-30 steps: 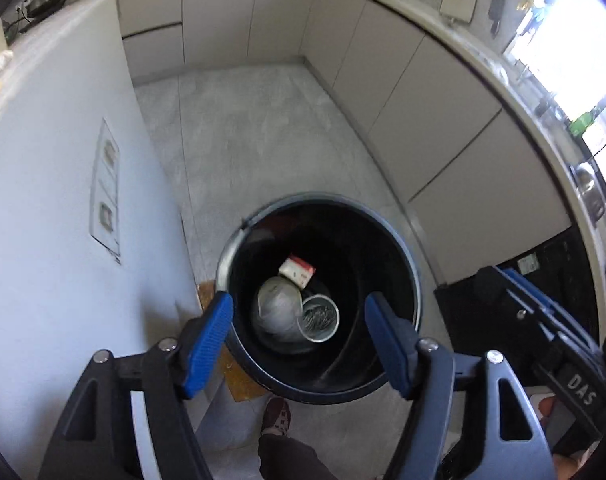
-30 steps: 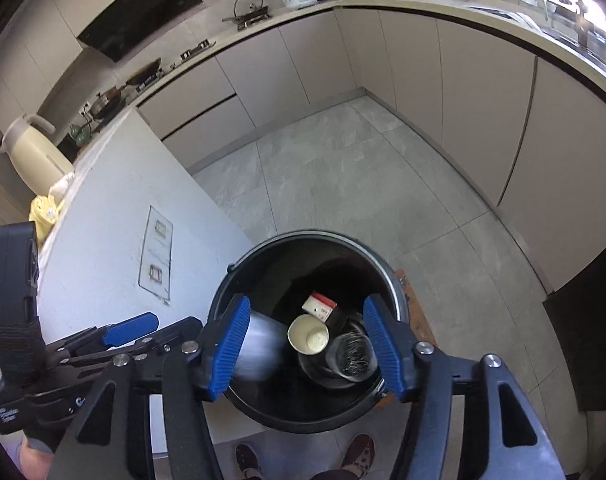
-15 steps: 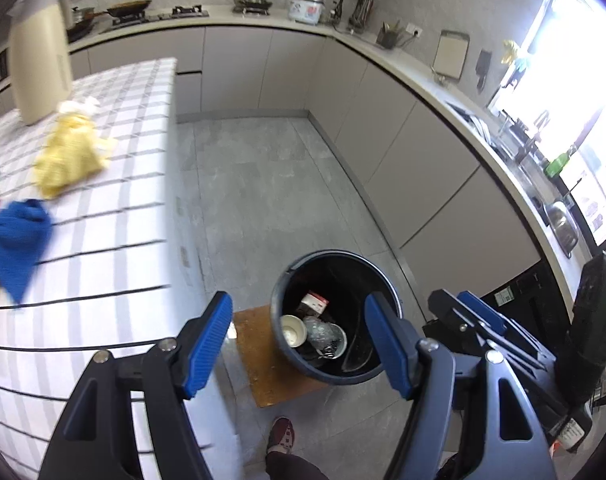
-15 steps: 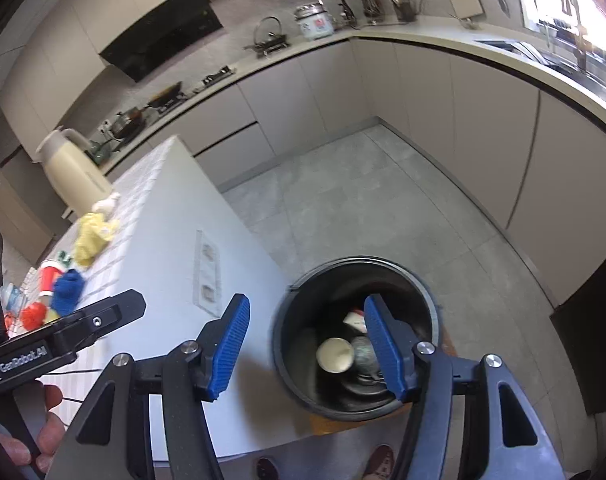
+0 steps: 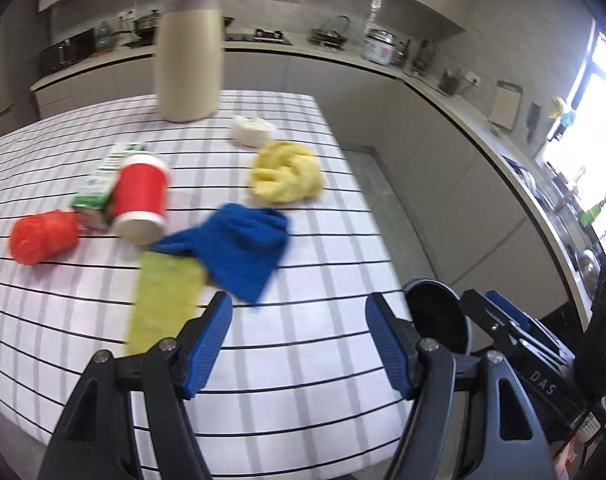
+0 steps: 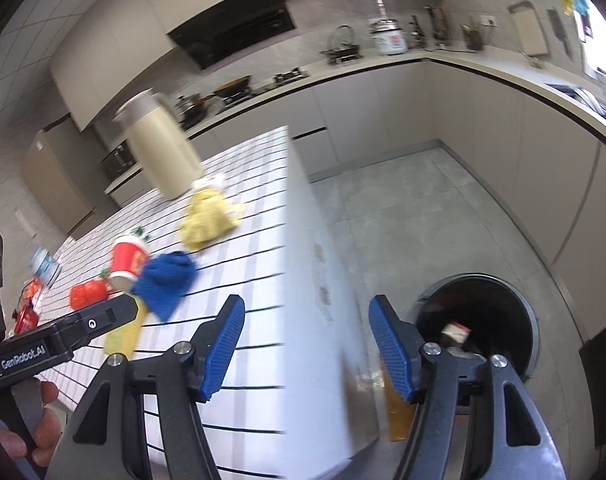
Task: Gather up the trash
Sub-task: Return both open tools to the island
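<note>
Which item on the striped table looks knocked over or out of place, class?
The red paper cup lies tipped on its side against a green and white carton, which also lies flat. Crumpled cloths, blue and yellow, lie loose nearby.

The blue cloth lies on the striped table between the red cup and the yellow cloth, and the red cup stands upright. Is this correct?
Not quite. The left wrist view shows the red cup lying on its side, not upright. The blue cloth does lie on the striped table between it and the yellow cloth.

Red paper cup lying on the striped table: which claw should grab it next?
Probably left. The left claw, open and empty, faces the red paper cup over the table. The right claw straddles the table edge.
</note>
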A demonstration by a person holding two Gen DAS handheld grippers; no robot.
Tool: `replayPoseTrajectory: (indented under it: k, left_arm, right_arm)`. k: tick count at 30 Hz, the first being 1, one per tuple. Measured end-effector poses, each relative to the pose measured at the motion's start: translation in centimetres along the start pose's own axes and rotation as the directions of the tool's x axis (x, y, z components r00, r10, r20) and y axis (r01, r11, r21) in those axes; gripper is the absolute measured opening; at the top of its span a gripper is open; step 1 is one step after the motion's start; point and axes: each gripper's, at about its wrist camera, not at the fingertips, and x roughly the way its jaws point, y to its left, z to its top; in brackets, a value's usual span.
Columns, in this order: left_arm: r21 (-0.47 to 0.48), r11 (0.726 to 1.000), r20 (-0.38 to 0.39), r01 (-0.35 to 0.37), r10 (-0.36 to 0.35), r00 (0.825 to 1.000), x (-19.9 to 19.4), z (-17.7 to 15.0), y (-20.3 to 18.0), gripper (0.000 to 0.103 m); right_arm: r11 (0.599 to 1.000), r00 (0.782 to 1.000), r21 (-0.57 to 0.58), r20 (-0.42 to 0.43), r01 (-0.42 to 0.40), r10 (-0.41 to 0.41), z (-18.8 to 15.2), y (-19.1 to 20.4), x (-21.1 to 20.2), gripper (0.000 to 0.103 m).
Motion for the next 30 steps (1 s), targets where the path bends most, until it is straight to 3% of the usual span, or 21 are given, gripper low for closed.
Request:
replayPoseTrajectory:
  k: [10,16,23,30]
  left_arm:
    - [-0.077,0.994,0.026,-0.076,0.078,0.997,-1.5,0.5,12.0,0.071]
    - [-0.071,0.996,0.012,-0.059,0.06,0.998,-1.2,0.4,14.7,0.071]
    - [-0.045,0.999,-0.034,-0.008,0.007,0.999,0.5,0.0,14.3,0.071]
    - [-0.016,1.0,-0.092,0.015,-0.016,0.996,3.5,-0.4,11.0,0.071]
  right_arm:
    - [0.996,0.998,-0.068,-0.016,-0.066,0.065,-1.1,11.0,4.1,0.068]
    - [0.995,0.998,-0.07,-0.028,-0.066,0.064,-2.6,15.3,6.0,0.069]
    - [0.998,0.998,-0.052,-0.045,-0.037,0.034,-3.1,15.9,7.1,0.07]
    - [0.998,0.999,-0.049,-0.047,-0.028,0.026,-1.8,14.0,8.0,0.07]
